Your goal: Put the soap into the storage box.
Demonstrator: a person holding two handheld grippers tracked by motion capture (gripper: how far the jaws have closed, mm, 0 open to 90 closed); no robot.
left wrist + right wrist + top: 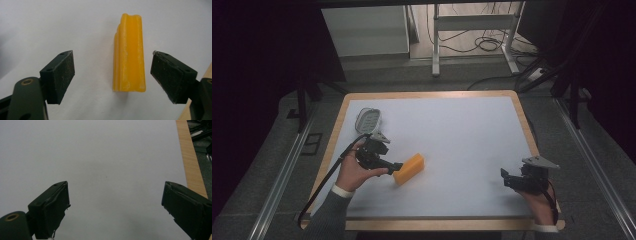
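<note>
Left gripper view showed the left tongs (pixel 112 75) spread wide around a yellow ridged plastic block (pixel 129 53), untouched, on the white surface (pixel 50 25); the right tongs (pixel 115 212) gaped, holding nothing.

The desk (pixel 452 125) has a white top framed by a light wooden rim with rounded corners; a yellow-orange block (pixel 409 168) with a grooved, ridged surface lies flat on the white top in its left half, nearer the front edge; a grey oval mesh object (pixel 368 119) rests near the back left corner, well apart from the block.
</note>
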